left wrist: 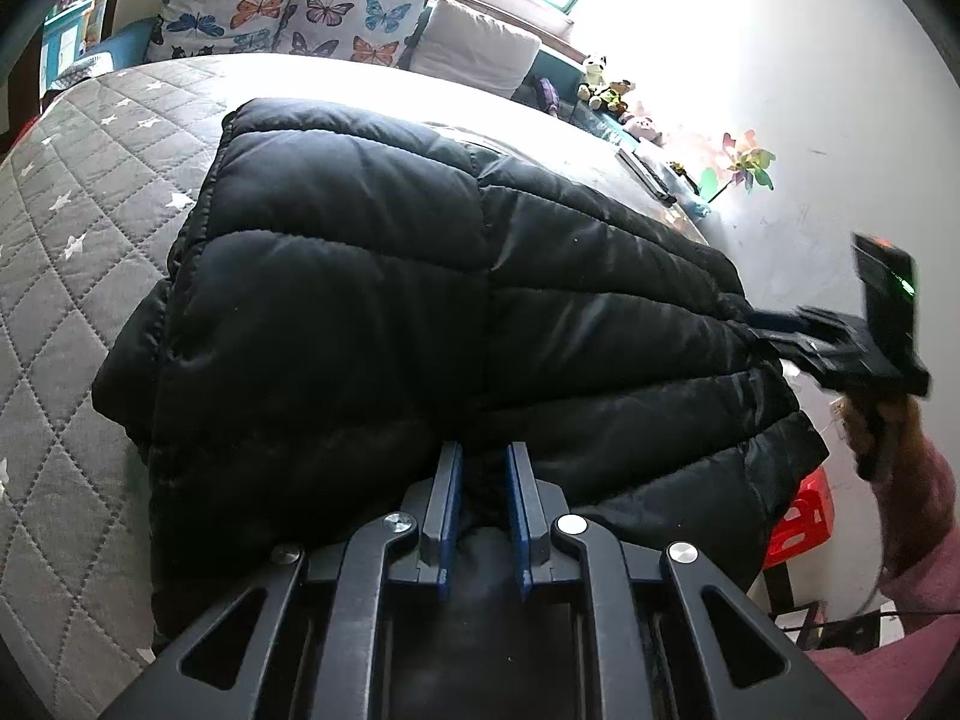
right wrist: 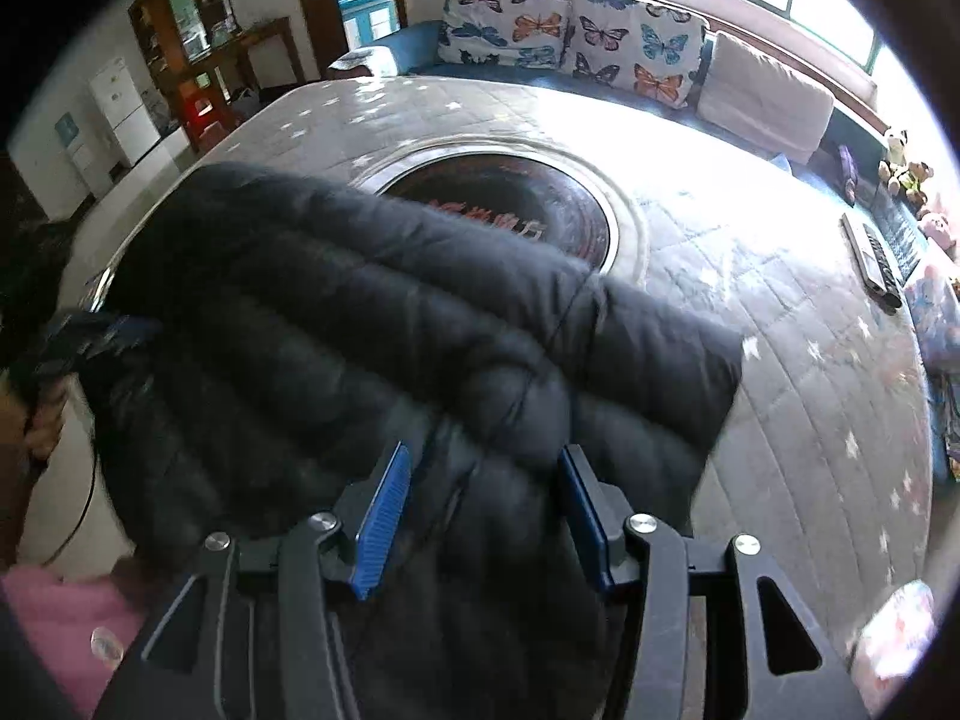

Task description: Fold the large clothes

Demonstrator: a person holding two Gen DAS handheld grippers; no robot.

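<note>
A black puffer jacket (left wrist: 420, 300) lies bunched on the grey quilted star-print table cover (left wrist: 90, 210). My left gripper (left wrist: 485, 471) sits at the jacket's near edge, its blue pads close together with black fabric pinched between them. In the right wrist view the jacket (right wrist: 390, 330) fills the foreground. My right gripper (right wrist: 483, 495) holds its pads wider apart, and thick puffy fabric fills the gap from pad to pad. From the left wrist view that right gripper (left wrist: 780, 333) shows blurred at the jacket's right edge. The left gripper (right wrist: 90, 330) appears blurred at the far left.
A round dark inset (right wrist: 510, 204) sits mid-table beyond the jacket. A long flat remote-like object (right wrist: 870, 264) lies near the right edge. Butterfly cushions (right wrist: 570, 36) and soft toys (right wrist: 906, 171) line a sofa behind. A red stool (left wrist: 801, 516) stands below the table. A pink sleeve (left wrist: 918, 516) is at right.
</note>
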